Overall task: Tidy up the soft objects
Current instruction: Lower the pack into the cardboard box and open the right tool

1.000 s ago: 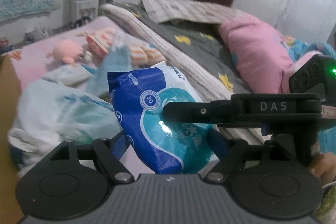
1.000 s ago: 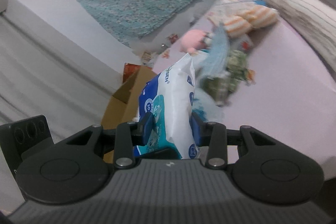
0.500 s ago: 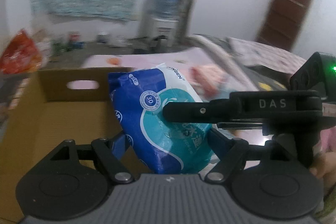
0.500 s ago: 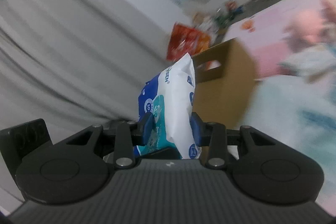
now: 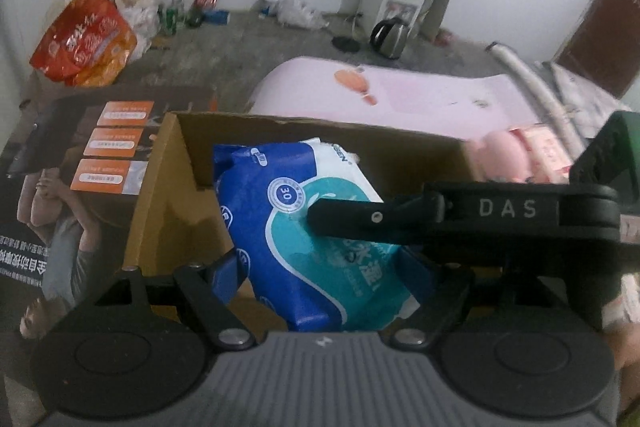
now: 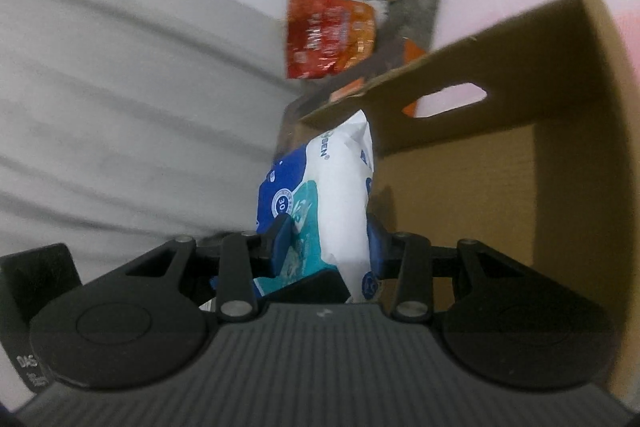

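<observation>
A blue, teal and white pack of wet wipes [image 5: 304,227] is held over the open cardboard box [image 5: 172,195]. My left gripper [image 5: 324,267] is shut on its sides. My right gripper [image 6: 330,247] is shut on the same pack [image 6: 332,187], and its black finger [image 5: 384,219] crosses the pack's face in the left wrist view. In the right wrist view the box's inner wall with a hand-hole [image 6: 452,99] stands just behind the pack.
The box's printed flap [image 5: 80,187] lies open to the left. A pink mat [image 5: 400,95] lies beyond the box, with pink soft items [image 5: 516,155] at its right. A red-orange bag [image 5: 84,39], bottles and a kettle [image 5: 390,37] stand on the floor.
Both grippers have swung with the pack from over the bed's pile of soft things to above the open cardboard box. The grip on the pack has not changed.
</observation>
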Demonstrator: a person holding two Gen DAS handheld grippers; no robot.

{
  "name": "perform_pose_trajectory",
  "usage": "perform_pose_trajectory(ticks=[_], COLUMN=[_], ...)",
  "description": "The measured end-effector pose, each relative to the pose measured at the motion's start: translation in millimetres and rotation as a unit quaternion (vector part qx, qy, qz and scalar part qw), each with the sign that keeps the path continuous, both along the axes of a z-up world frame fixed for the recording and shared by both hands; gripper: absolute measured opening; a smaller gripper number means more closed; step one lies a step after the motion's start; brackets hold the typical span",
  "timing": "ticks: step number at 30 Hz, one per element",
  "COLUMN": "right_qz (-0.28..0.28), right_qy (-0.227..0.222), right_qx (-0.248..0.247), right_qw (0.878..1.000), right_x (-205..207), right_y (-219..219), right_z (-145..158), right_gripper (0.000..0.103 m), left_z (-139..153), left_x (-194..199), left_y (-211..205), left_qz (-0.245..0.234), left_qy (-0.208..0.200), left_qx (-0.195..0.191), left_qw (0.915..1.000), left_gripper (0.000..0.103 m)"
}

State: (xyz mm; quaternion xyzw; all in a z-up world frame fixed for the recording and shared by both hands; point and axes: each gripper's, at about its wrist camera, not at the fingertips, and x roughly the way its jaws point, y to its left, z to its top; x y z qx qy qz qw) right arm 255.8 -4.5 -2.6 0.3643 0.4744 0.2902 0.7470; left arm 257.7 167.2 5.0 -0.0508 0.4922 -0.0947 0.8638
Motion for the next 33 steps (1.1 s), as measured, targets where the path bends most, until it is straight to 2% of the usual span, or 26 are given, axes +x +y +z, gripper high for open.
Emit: perform_pose_trajectory(ticks=[5, 7, 13, 16, 19, 23, 28, 33], right_qz=[-0.05, -0.069, -0.097, -0.102, -0.103, -0.106, -0.112, -0.109], right_qy=[0.031, 0.041, 0.078, 0.09, 0.069, 0.053, 0.03, 0.001], right_qx=[0.01, 0.039, 0.045, 0.063, 0.056, 0.072, 0.099, 0.119], right_qw=[0.998, 0.996, 0.991, 0.989, 0.991, 0.99, 0.988, 0.987], right_x=[6, 7, 7, 4, -2, -10, -24, -44], right_y=[14, 15, 24, 24, 26, 24, 14, -7], right_z=[-30, -43, -76, -84, -75, -66, -48, -17], right_gripper=[0.038, 0.038, 0.045, 0.044, 0.044, 0.044, 0.044, 0.044], left_z=[-22, -27, -36, -32, -26, -14, 3, 10], left_x=[26, 30, 30, 28, 28, 25, 14, 1], left_y=[8, 5, -5, -7, -9, -10, -8, -5], left_qz=[0.01, 0.016, 0.016, 0.014, 0.021, 0.03, 0.048, 0.056], left_qy=[0.021, 0.013, -0.002, -0.01, -0.017, -0.024, -0.033, -0.028], left_qx=[0.021, 0.049, 0.134, 0.137, 0.137, 0.132, 0.116, 0.09], left_qw=[0.9995, 0.9986, 0.9909, 0.9904, 0.9903, 0.9906, 0.9916, 0.9939], left_gripper=[0.082, 0.082, 0.081, 0.082, 0.082, 0.082, 0.084, 0.084])
